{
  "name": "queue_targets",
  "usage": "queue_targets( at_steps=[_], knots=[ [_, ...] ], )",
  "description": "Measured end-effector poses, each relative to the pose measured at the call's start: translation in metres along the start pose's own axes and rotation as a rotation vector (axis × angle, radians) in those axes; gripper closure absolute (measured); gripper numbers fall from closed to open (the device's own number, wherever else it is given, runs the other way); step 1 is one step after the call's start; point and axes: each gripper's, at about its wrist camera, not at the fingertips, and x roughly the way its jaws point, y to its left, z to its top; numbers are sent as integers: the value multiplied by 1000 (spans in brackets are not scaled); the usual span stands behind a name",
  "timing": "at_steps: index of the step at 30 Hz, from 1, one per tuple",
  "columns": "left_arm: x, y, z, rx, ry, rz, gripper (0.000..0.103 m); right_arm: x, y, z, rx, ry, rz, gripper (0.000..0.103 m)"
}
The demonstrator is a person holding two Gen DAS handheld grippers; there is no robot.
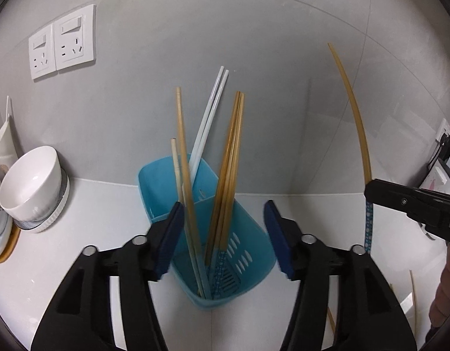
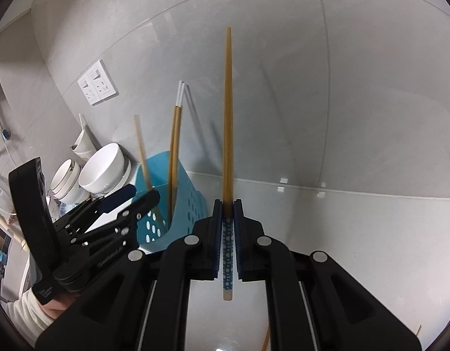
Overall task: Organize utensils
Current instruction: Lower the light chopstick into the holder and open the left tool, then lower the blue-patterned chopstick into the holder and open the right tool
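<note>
Left jaws wide over holder, right jaws clamped on one chopstick.
Left gripper (image 1: 225, 234): jaws apart, nothing pressed between them, straddling the blue utensil holder (image 1: 248, 225) on the white table (image 1: 108, 204). Right gripper (image 2: 227, 219): jaws closed on a bamboo chopstick (image 2: 228, 117) (blue dotted handle end), tip up. Holder has two white chopsticks (image 1: 208, 117) plus about five bamboo ones; two wall sockets (image 1: 62, 42).

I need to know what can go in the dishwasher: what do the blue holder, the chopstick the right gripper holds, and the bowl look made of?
Blue holder: likely moulded plastic, matte, slotted walls. Chopstick: looks like bamboo or wood, tan, dotted blue handle. Bowl: probably glazed ceramic, glossy white.
</note>
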Motion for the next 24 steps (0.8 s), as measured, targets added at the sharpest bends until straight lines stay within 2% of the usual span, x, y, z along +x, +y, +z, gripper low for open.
queue_targets(
  at_steps=[2,5,8,17,24],
  knots=[
    [-7,2,0,-7,8,-1,31,0,3,1,-5,-7,15,96],
    [-17,7,0,-18,15,26,12,0,8,3,-12,-20,40,96],
    [-25,12,-2,-21,29,21,7,1,17,8,-26,-39,63,96],
    [-39,36,-6,-52,57,85,6,16,51,24,-56,-86,115,96],
    [-43,55,-12,-63,72,126,6,32,70,25,-75,-117,132,96]
  ],
)
